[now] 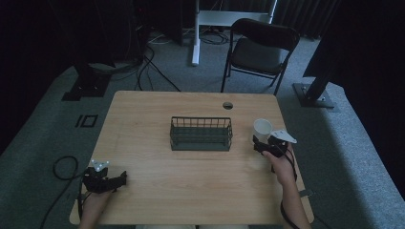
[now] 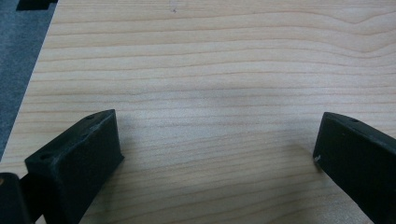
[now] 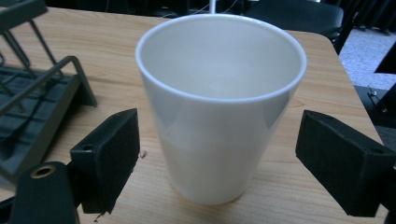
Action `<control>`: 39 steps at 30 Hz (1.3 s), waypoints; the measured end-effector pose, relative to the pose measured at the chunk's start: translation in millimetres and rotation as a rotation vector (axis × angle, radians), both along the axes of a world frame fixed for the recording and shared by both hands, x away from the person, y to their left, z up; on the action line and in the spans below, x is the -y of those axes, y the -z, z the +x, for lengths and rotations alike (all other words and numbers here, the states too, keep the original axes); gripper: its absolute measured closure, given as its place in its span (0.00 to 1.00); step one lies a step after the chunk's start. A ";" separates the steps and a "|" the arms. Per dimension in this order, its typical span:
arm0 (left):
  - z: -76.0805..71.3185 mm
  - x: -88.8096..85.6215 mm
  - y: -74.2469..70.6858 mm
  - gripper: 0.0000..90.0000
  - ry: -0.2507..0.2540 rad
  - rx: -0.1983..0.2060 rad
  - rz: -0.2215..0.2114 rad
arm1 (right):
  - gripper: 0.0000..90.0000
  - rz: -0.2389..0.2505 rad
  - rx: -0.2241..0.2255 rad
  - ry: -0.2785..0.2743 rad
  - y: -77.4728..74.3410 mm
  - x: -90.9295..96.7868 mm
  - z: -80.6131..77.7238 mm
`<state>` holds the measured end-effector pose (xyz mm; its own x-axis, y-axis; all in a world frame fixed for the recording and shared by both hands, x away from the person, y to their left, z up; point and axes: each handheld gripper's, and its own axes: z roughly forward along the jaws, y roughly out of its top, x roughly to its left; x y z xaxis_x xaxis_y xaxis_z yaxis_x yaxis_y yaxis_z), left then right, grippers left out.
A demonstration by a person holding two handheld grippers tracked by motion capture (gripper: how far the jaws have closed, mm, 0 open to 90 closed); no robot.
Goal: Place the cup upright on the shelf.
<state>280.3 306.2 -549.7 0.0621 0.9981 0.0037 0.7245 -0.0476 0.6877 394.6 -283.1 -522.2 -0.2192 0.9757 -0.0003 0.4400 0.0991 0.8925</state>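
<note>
White cup [image 1: 262, 129] stands upright on the wooden table [image 1: 191, 191], toward the right edge, just right of the dark wire basket [image 1: 201, 133] that sits mid-table. Cup mouth faces up and looks empty in the right gripper view. Right gripper [image 1: 260, 144] sits just on the near side of the cup, aimed at it; likely lined up for a side grasp on the cup wall, since the approach is level with the body rather than from above. In the right gripper view the cup [image 3: 219, 107] stands between the two black pads [image 3: 112, 158], jaws spread wider than the cup, a gap on each side, no contact visible. The cup sits a little ahead of the pads, so the grip would land on its lower half once the jaws close. Basket corner [image 3: 32, 93] shows to the left there, apart from the cup. Left gripper [image 1: 119, 180] rests low at the near left of the table, well apart from cup and basket; its jaws stand wide open over bare wood [image 2: 210, 93], holding nothing, probably parked out of the way.
</note>
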 end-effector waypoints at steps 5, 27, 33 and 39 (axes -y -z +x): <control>0.0 0.0 0.0 0.01 0.000 0.000 0.000 | 0.15 0.007 0.002 0.003 1.7 -1.3 5.3; -0.9 -0.1 0.0 0.01 0.001 0.000 0.000 | 0.17 0.034 0.013 0.004 -4.5 -10.0 25.1; -0.9 -0.2 0.0 0.01 0.001 0.000 0.000 | 0.23 0.014 0.013 0.028 -5.7 -8.2 25.0; -0.9 -0.2 0.0 0.01 0.001 0.000 0.000 | 0.23 -0.006 0.004 0.003 -7.9 -7.8 22.1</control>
<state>279.4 306.4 -549.7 0.0632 0.9980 0.0040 0.7244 -0.0486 0.6877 416.7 -275.4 -514.3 -0.2161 0.9764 -0.0067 0.4364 0.1027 0.8939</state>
